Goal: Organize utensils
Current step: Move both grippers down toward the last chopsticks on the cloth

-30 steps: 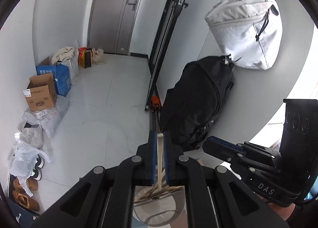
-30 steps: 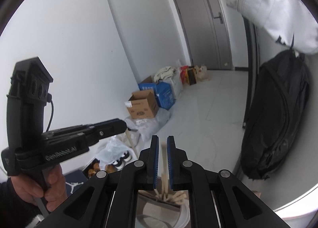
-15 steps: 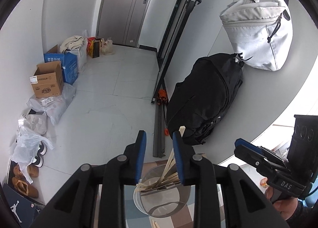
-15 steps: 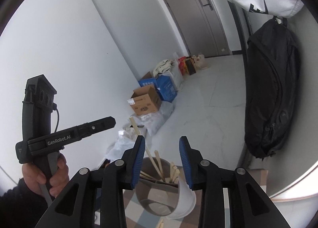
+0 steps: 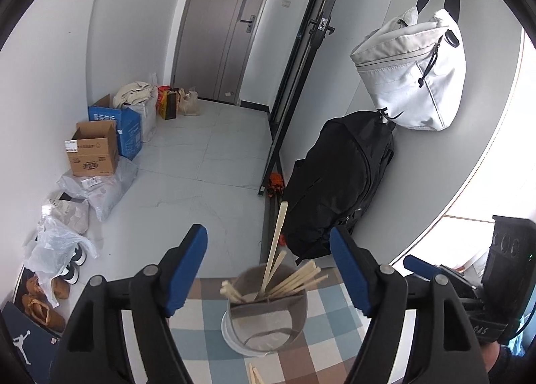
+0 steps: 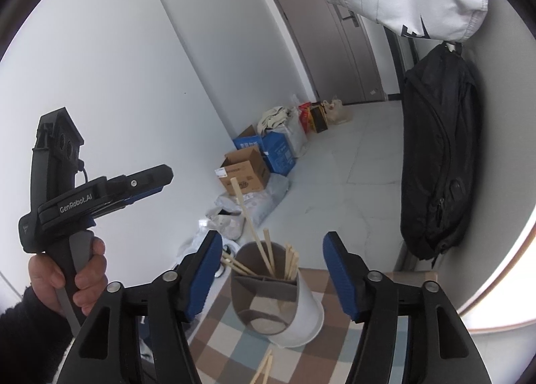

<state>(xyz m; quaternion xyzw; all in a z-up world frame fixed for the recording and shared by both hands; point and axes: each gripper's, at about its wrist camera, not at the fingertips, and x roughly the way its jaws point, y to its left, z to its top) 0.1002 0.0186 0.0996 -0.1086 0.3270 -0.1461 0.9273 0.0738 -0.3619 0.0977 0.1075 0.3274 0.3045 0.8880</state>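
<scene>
White walls stand around a pale tiled floor. A grey door is at the far end. Boxes and bags sit by the left wall. A black backpack and a white bag hang on the right. Bright light comes from the right.

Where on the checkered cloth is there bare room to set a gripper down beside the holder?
Bare cloth lies right of the utensil holder, and more to its left. In front of the holder it is crowded: loose chopsticks lie there. The holder itself is packed with chopsticks.
</scene>
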